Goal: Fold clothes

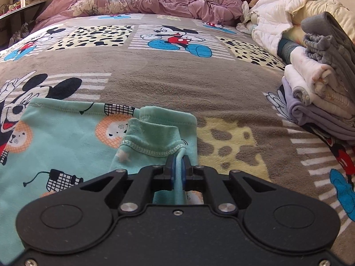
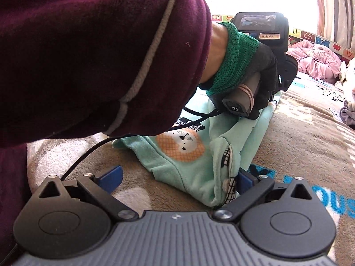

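Mint printed garment (image 1: 55, 137), soft, light, limp, spread on bed (image 1: 177, 84) at near left. Left claw (image 1: 177, 173) pinched on folded hem; right claw (image 2: 177, 181) spread wide, unloaded. Best held at hems.

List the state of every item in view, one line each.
Left gripper: shut on the mint garment's edge.
Right gripper: open, nothing pinched.
Mint garment: partly folded, lying on the blanket.
Stack of clothes: folded, piled up.
Pink quilt: crumpled.
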### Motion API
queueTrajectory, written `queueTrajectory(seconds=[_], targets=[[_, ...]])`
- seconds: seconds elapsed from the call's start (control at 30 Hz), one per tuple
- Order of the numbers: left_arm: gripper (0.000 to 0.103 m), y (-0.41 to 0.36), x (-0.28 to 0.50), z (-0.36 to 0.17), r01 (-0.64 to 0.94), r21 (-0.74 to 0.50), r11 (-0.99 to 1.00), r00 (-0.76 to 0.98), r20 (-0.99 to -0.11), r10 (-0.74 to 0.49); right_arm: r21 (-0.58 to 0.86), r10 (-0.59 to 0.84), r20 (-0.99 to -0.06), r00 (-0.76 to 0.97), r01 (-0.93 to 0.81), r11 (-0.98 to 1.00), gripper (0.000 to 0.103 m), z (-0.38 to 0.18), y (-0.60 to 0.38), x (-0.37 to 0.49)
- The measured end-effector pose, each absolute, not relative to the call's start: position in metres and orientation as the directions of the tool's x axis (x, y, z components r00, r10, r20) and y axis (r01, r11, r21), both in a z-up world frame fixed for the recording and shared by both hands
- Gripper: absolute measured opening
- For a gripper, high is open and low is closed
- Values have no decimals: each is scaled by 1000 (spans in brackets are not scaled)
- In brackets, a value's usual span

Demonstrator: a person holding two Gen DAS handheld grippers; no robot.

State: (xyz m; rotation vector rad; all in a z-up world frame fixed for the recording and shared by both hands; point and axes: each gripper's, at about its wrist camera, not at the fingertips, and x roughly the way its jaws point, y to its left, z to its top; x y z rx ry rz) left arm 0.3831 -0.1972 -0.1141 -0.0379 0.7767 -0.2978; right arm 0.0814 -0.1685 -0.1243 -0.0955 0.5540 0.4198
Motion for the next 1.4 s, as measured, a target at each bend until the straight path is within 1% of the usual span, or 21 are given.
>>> queueTrajectory(seconds=[0.07, 0.13, 0.2, 0.23, 0.37, 0.47, 0.53, 0.57, 0.63, 0.77, 0.8, 0.83, 0.93, 1.0, 1.2, 1.3, 1.4], targets=[[8, -198, 383, -117, 261, -150, 954, 676, -677, -292, 36, 360, -527, 770, -403, 914, 101, -124, -170, 82], [16, -195, 382, -115, 277, -188, 942, 665, -671, -329, 55, 360, -523, 772, -391, 919, 101, -124, -172, 82], [32, -188, 381, -108, 291, -252, 923, 646, -660, -383, 76, 361, -515, 777, -378, 923, 101, -124, -175, 81], [33, -182, 377, -101, 298, -291, 909, 648, -638, -417, 86, 361, -512, 780, -371, 925, 101, -124, -177, 80], [33, -157, 360, -77, 330, -340, 881, 666, -578, -472, 148, 353, -500, 791, -324, 935, 99, -118, -189, 72], [32, -145, 352, -70, 349, -281, 894, 681, -579, -448, 142, 311, -495, 811, -277, 950, 97, -109, -195, 58], [32, -140, 351, -72, 351, -214, 912, 693, -595, -407, 56, 245, -437, 865, -246, 968, 95, -102, -194, 45], [32, -137, 351, -73, 345, -200, 917, 696, -601, -393, 14, 220, -406, 887, -234, 972, 90, -99, -193, 40], [32, -128, 355, -78, 328, -216, 920, 692, -608, -389, -58, 245, -352, 903, -282, 958, 82, -95, -185, 44], [32, -116, 360, -85, 307, -240, 921, 684, -617, -389, -200, 342, -266, 901, -399, 895, 83, -88, -167, 61], [32, -116, 361, -88, 312, -239, 920, 677, -624, -391, -224, 355, -265, 896, -416, 881, 83, -87, -164, 68], [32, -115, 363, -91, 317, -238, 918, 669, -631, -394, -208, 337, -312, 888, -410, 888, 83, -88, -166, 78], [32, -112, 367, -100, 327, -238, 915, 654, -642, -401, -100, 317, -425, 848, -392, 914, 83, -98, -177, 84], [32, -110, 369, -106, 330, -247, 911, 646, -645, -409, -77, 323, -449, 833, -396, 915, 83, -98, -176, 84], [32, -98, 378, -110, 332, -306, 893, 634, -629, -451, 65, 379, -468, 798, -397, 916, 86, -104, -177, 100], [32, -93, 387, -109, 332, -348, 877, 624, -616, -481, 181, 425, -422, 801, -385, 905, 86, -101, -193, 94], [32, -90, 398, -109, 336, -393, 856, 610, -602, -516, 184, 413, -377, 829, -370, 911, 85, -93, -201, 81]])
